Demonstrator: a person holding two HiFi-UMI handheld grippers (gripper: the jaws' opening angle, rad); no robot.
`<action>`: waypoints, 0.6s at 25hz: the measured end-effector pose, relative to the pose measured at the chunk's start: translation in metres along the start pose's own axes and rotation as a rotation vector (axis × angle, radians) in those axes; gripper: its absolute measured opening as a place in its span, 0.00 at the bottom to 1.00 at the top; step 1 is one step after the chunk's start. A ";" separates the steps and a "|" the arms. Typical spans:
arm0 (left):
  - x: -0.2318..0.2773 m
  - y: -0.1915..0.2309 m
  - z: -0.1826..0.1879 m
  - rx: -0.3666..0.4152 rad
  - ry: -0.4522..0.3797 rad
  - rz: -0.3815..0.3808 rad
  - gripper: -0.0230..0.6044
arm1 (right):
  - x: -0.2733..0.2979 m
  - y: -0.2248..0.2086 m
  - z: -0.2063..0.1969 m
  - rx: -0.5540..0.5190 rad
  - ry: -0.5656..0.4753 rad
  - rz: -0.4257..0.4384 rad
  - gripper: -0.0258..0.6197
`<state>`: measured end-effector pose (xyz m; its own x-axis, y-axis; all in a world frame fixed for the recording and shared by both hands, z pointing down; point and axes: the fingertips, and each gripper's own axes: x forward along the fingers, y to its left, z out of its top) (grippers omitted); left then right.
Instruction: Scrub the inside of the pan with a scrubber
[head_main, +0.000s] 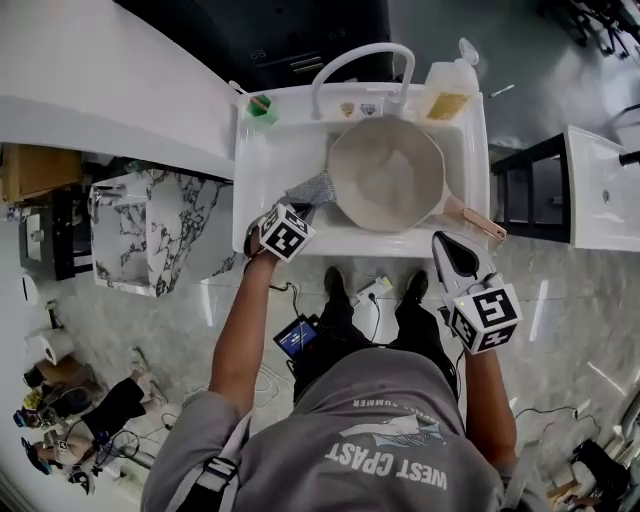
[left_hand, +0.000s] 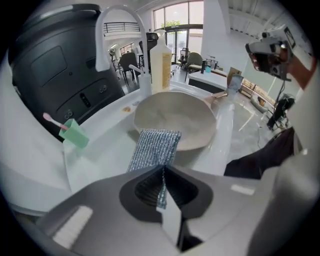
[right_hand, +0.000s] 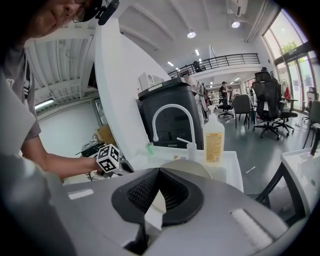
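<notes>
My head camera looks steeply down from above me; the sink (head_main: 280, 170) sits at twelve o'clock and my shoulders at six. The camera on my left gripper (left_hand: 162, 167) rides just behind my jaws. The scrubber (left_hand: 155, 147) is close up, and the view faces across the basin to the pan (left_hand: 175, 117), faucet (left_hand: 103, 37) and bottle (left_hand: 161, 62) at twelve. The camera on my right gripper (right_hand: 159, 170) sits farther from the sink, nearly level. It shares that faucet, bottle and pan rim around twelve to one, with my left marker cube (right_hand: 108, 159) at nine.
</notes>
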<state>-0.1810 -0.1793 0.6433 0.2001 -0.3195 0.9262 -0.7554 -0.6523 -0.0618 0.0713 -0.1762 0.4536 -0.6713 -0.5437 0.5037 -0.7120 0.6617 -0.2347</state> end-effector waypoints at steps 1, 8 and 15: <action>-0.002 0.004 -0.009 -0.015 0.005 0.005 0.06 | 0.004 0.005 0.002 -0.007 0.003 0.008 0.04; -0.005 0.023 -0.064 -0.098 0.043 0.013 0.06 | 0.027 0.041 0.007 -0.045 0.025 0.052 0.04; 0.003 0.033 -0.107 -0.165 0.065 0.022 0.07 | 0.037 0.066 0.009 -0.076 0.048 0.079 0.04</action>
<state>-0.2723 -0.1287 0.6843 0.1456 -0.2838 0.9478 -0.8525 -0.5221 -0.0254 -0.0026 -0.1571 0.4493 -0.7128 -0.4640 0.5259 -0.6385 0.7397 -0.2126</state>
